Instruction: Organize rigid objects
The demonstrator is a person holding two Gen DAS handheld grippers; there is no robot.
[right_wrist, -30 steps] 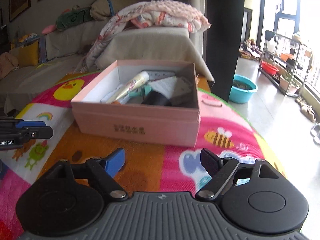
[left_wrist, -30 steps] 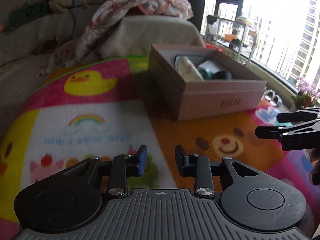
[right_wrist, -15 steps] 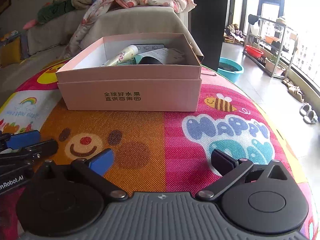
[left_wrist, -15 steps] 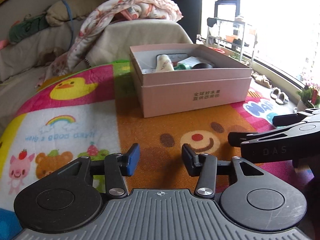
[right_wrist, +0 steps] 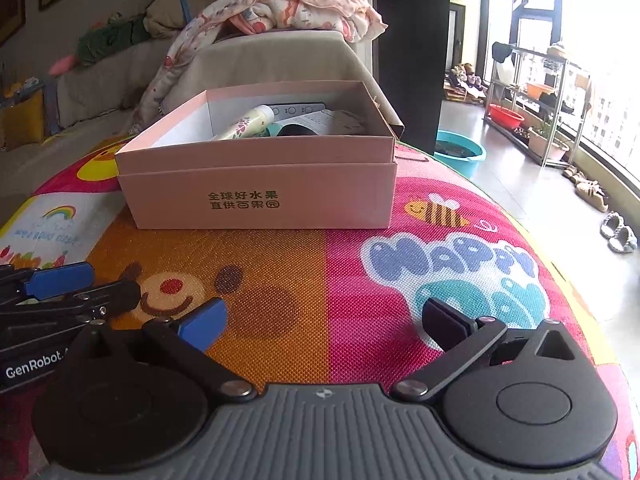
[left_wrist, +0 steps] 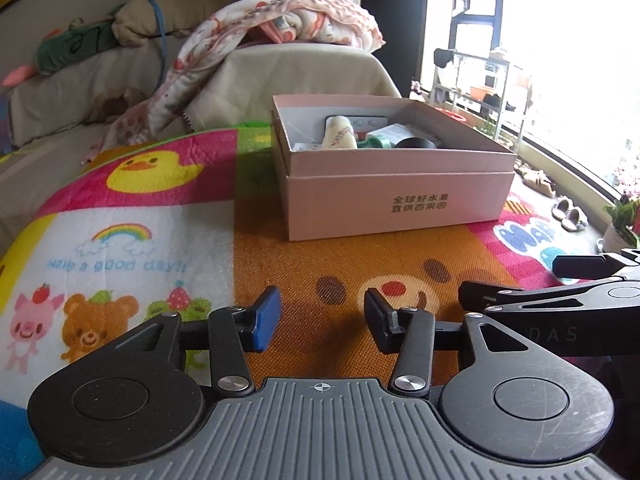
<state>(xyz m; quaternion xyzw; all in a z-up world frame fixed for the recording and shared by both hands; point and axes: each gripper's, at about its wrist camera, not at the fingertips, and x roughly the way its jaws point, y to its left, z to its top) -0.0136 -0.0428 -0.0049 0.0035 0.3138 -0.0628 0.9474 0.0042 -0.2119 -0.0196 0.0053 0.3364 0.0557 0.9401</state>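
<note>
A pink cardboard box [left_wrist: 400, 196] [right_wrist: 260, 196] stands open on the colourful play mat [left_wrist: 280, 260]. Inside it lie a cream tube [left_wrist: 340, 136] [right_wrist: 248, 122], a teal item [left_wrist: 380, 140], a black round thing [left_wrist: 416, 144] and a grey device with buttons [right_wrist: 298, 110]. My left gripper [left_wrist: 320, 312] hovers low over the mat, well short of the box, its jaws open and empty. My right gripper [right_wrist: 324, 316] is beside it on the right, jaws spread wide with nothing between them. Each gripper shows in the other's view: right gripper [left_wrist: 516, 280], left gripper [right_wrist: 110, 282].
Behind the box is a covered sofa with a patterned blanket [left_wrist: 280, 20] draped over it. The mat's edge curves off to the right above the floor, where a blue basin [right_wrist: 460, 152], slippers [right_wrist: 618, 234] and a metal rack [right_wrist: 532, 100] by the window stand.
Both grippers' jaws have spread wider. The left gripper has swung so the box now faces it squarely, and the right gripper has dipped towards the mat.
</note>
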